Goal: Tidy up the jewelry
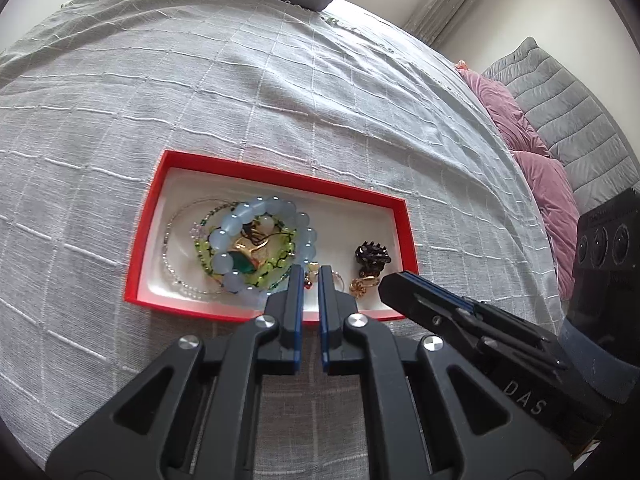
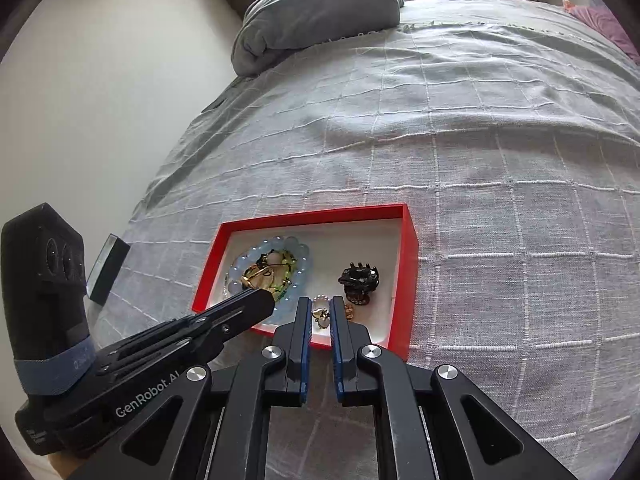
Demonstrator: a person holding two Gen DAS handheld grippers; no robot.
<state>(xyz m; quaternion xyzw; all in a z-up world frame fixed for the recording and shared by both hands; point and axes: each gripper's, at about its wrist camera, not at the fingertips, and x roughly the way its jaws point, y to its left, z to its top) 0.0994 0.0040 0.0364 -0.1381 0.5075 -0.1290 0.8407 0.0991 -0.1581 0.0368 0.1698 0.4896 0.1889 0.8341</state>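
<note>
A: Start nearest. How do the 2 grippers stand?

B: The left gripper (image 1: pixel 311 270) has its jaws drawn nearly together, just a narrow slot, and nothing pinched between them. The right gripper (image 2: pixel 321 302) is the same: clenched to a slit, carrying nothing. Both tilt down over the near rim of the red tray (image 1: pixel 276 170) on the grey bedspread (image 1: pixel 280 92).

A: And the jewelry?

B: All of it appears to lie inside the tray. No loose piece shows on the cloth in either view.

A: Which piece lies closest to which tips?

B: In the right wrist view, a small pearl-and-gold piece (image 2: pixel 320 314) sits straight ahead of the right tips, seen through the slit. Just beyond and to the right is the black claw clip (image 2: pixel 359 278). The left tips hang over the near edge of the pale blue bead bracelet (image 1: pixel 260 240), which rings a green beaded bracelet (image 1: pixel 280 264) and some gold pieces.

A: So who takes what?

B: My judgement: the bracelet heap lies toward the tray's left end, nearer the left hand; clip and gold earring (image 1: pixel 362 285) lie right, nearer the right. The tray's long axis runs across both views, so each hand works its own half.

A: Farther off?

B: A rolled grey blanket (image 2: pixel 316 12) at the bed's far edge, pink cushions (image 1: pixel 520 152) aside.
</note>
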